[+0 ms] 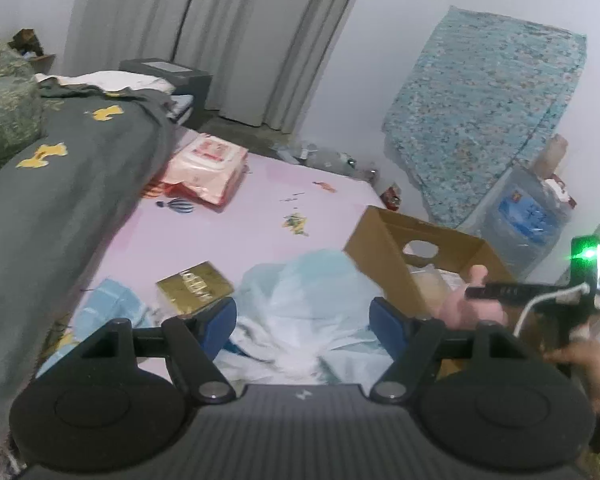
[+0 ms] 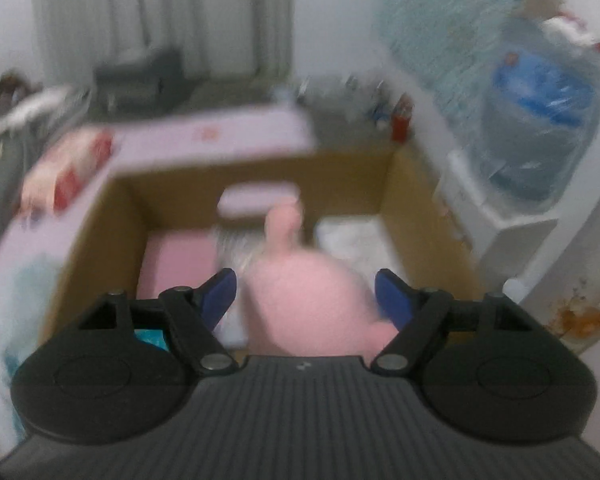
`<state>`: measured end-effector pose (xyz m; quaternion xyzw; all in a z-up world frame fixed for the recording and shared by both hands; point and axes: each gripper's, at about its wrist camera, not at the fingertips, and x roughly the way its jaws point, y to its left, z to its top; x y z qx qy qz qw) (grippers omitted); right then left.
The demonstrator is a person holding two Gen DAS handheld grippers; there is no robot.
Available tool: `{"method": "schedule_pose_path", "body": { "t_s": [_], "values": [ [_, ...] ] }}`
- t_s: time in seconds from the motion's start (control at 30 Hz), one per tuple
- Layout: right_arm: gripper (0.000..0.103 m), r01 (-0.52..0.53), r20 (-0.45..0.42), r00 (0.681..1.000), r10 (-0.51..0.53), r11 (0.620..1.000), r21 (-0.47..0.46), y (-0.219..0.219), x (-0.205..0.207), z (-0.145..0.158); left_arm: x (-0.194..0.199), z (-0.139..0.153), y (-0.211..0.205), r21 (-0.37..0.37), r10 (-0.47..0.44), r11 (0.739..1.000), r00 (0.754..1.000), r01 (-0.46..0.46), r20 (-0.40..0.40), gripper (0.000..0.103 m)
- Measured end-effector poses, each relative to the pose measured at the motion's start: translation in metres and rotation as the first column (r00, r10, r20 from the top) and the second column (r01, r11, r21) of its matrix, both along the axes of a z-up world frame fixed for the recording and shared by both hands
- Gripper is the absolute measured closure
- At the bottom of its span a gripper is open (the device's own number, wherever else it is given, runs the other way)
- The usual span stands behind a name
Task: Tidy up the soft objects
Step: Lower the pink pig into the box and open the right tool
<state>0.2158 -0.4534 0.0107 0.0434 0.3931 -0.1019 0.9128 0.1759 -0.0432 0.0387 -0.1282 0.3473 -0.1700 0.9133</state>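
Observation:
A pale blue and white soft bag (image 1: 300,292) lies on the pink bedsheet (image 1: 260,200). My left gripper (image 1: 304,320) stands around it with both blue pads showing, open. An open cardboard box (image 1: 380,248) sits to its right. In the blurred right wrist view a pink plush toy (image 2: 308,292) sits between the jaws of my right gripper (image 2: 304,296), above the box (image 2: 396,184). A thin gap shows beside the left pad, so the jaws look open. Seen from the left wrist, the plush (image 1: 468,312) hangs at the right gripper (image 1: 474,294) over the box.
A gold packet (image 1: 196,286) and a light blue cloth (image 1: 112,304) lie left of the bag. A pink tissue pack (image 1: 208,168) lies further back, beside a dark green duvet (image 1: 60,200). The box holds a pink item (image 2: 176,260) and white items (image 2: 352,236). A water jug (image 2: 540,120) stands right.

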Motion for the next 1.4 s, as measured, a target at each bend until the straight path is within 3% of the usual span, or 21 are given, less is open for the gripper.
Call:
{"method": "schedule_pose_path", "body": {
  "t_s": [0.13, 0.27, 0.43, 0.63, 0.77, 0.83, 0.9, 1.03, 1.2, 1.4],
  "values": [
    [0.017, -0.039, -0.056, 0.997, 0.046, 0.992, 0.121, 0.012, -0.002, -0.02, 0.001, -0.006, 0.013, 0.021, 0.025, 0.999, 1.0, -0.025, -0.017, 0.029],
    [0.013, -0.062, -0.053, 0.996, 0.075, 0.974, 0.219, 0.012, -0.019, -0.013, 0.002, -0.009, 0.022, 0.008, 0.037, 0.999, 0.999, -0.037, -0.021, 0.028],
    [0.012, -0.136, 0.003, 0.989, 0.146, 0.913, 0.384, 0.005, -0.046, 0.001, -0.001, -0.012, 0.027, -0.002, 0.04, 0.999, 0.999, -0.04, -0.02, 0.028],
    [0.008, -0.029, 0.076, 0.997, -0.011, 0.863, 0.504, -0.034, -0.055, 0.005, -0.01, -0.014, 0.031, -0.009, 0.042, 0.999, 0.999, -0.042, -0.025, 0.028],
    [0.007, 0.035, 0.013, 0.999, -0.047, 0.873, 0.486, -0.049, -0.036, -0.02, -0.017, -0.013, 0.032, -0.014, 0.046, 0.999, 0.999, -0.047, -0.028, 0.028],
    [0.0, 0.043, -0.025, 0.999, -0.036, 0.89, 0.454, -0.047, -0.027, -0.033, -0.02, -0.013, 0.034, -0.015, 0.047, 0.999, 0.999, -0.047, -0.026, 0.028],
    [0.0, 0.023, -0.02, 1.0, -0.016, 0.921, 0.389, -0.041, -0.024, -0.034, -0.024, -0.012, 0.036, -0.014, 0.049, 0.999, 0.998, -0.05, -0.024, 0.027],
    [0.005, 0.023, -0.046, 0.999, -0.007, 0.935, 0.355, -0.038, -0.026, -0.028, -0.028, -0.011, 0.04, -0.021, 0.056, 0.998, 0.998, -0.057, -0.025, 0.027],
    [0.005, 0.101, -0.093, 0.993, -0.074, 0.939, 0.329, -0.048, -0.028, -0.026, -0.031, -0.011, 0.039, -0.016, 0.049, 0.999, 0.999, -0.049, -0.022, 0.027],
    [0.002, 0.159, -0.185, 0.978, -0.098, 0.923, 0.351, -0.054, -0.011, -0.049, -0.036, -0.016, 0.041, -0.015, 0.044, 0.999, 0.998, -0.044, -0.042, 0.027]
  ]
}}
